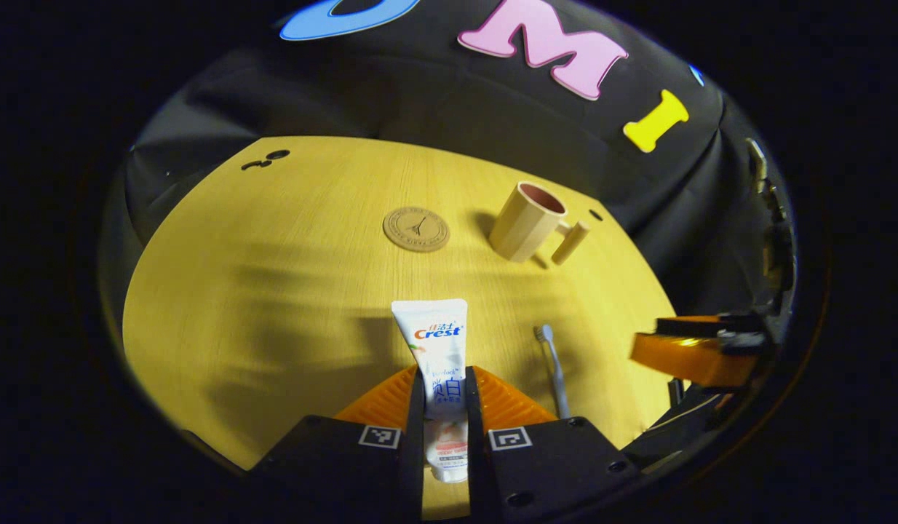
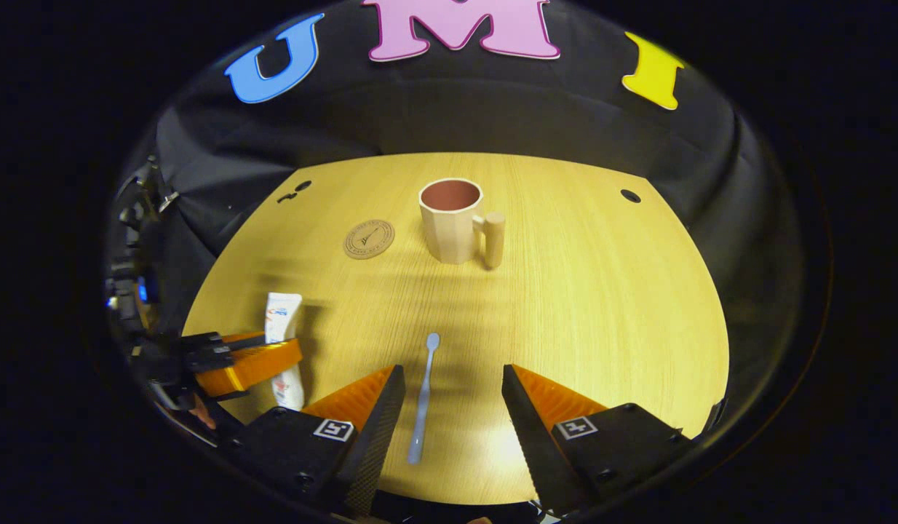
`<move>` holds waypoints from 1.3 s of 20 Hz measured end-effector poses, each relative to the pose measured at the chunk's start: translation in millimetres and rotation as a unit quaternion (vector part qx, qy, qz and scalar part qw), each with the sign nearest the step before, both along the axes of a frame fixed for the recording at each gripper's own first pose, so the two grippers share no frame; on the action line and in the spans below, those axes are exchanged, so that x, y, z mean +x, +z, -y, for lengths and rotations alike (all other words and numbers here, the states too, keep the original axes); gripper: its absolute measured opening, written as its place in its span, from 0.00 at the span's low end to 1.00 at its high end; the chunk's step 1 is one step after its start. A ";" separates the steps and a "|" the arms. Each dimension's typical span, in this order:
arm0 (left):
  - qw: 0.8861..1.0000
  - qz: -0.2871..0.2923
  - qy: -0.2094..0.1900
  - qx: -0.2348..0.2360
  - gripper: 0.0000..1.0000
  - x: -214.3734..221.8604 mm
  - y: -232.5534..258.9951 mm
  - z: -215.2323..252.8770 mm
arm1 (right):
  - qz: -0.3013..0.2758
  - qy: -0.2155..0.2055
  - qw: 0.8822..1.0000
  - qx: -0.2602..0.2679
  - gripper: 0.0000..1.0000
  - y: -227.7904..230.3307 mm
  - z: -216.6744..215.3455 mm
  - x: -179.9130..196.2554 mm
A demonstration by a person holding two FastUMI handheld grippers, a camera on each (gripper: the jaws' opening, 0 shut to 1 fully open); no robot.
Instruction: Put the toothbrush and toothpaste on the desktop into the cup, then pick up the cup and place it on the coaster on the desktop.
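My left gripper point(image 1: 445, 372) is shut on the white toothpaste tube point(image 1: 438, 335), both fingers pressing its sides; the tube's flat end points away from me. From the right gripper view, that tube point(image 2: 283, 313) and the left gripper point(image 2: 263, 356) sit at the table's left front. My right gripper point(image 2: 453, 375) is open, low over the table. The pale toothbrush point(image 2: 423, 397) lies flat between its fingers, nearer the left one, untouched. The beige cup point(image 2: 453, 218) with a handle stands upright and empty farther back. The round brown coaster point(image 2: 369, 239) lies to the cup's left.
The wooden table point(image 2: 602, 291) has small dark holes near its back corners point(image 2: 629, 196). Black cloth hangs behind and around it. In the left gripper view the right gripper point(image 1: 682, 349) shows at the right edge, with the toothbrush point(image 1: 552, 367) beside my fingers.
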State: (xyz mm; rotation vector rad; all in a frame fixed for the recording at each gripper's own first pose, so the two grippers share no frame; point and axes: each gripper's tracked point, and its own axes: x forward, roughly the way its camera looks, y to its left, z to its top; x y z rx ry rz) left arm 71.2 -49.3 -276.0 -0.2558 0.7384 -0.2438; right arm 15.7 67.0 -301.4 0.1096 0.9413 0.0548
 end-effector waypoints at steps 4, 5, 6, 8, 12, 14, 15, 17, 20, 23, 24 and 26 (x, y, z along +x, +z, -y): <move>0.999 0.040 -0.012 -0.020 0.34 -10.9 23.4 -10.3 | -0.040 0.002 0.999 -0.003 0.80 -37.4 -15.0 10.0; 0.999 0.046 -0.012 -0.021 0.34 -13.5 25.5 -13.3 | -0.048 0.006 0.999 -0.013 0.79 -46.1 -16.7 11.2; 0.999 0.049 -0.010 -0.022 0.29 -16.8 27.2 -17.3 | -0.052 0.009 0.998 -0.024 0.78 -52.1 -17.4 13.7; 0.999 0.046 -0.005 -0.025 0.29 -21.6 25.6 -24.1 | -0.064 0.014 0.997 -0.032 0.77 -63.9 -23.9 18.1; 0.999 0.037 0.015 -0.026 0.30 -29.1 14.9 -36.8 | -0.097 0.021 0.994 -0.053 0.58 -84.0 -27.4 17.4; 0.999 0.034 0.023 -0.026 0.30 -31.6 12.4 -42.1 | -0.099 0.018 0.993 -0.062 0.52 -86.2 -24.5 18.9; 0.999 0.034 0.026 -0.027 0.30 -32.2 12.0 -43.2 | -0.100 0.018 0.992 -0.070 0.51 -86.8 -21.3 18.6; 0.999 0.034 0.032 -0.028 0.30 -32.8 11.1 -43.2 | -0.104 0.021 0.991 -0.077 0.37 -88.1 -21.4 17.7; 0.999 0.030 0.032 -0.019 0.29 -35.0 6.8 -39.2 | -0.119 0.024 0.991 -0.064 0.13 -90.3 -26.7 14.1; 0.999 0.031 0.032 -0.017 0.30 -37.5 6.9 -34.2 | -0.121 0.013 0.991 -0.050 0.07 -88.6 -24.1 11.0; 0.999 0.031 0.032 -0.017 0.30 -38.3 7.7 -32.7 | -0.116 0.013 0.992 -0.044 0.07 -87.0 -24.0 11.5; 0.999 0.032 0.035 -0.014 0.29 -40.6 9.9 -30.0 | -0.108 0.010 0.994 -0.033 0.07 -84.0 -22.4 9.6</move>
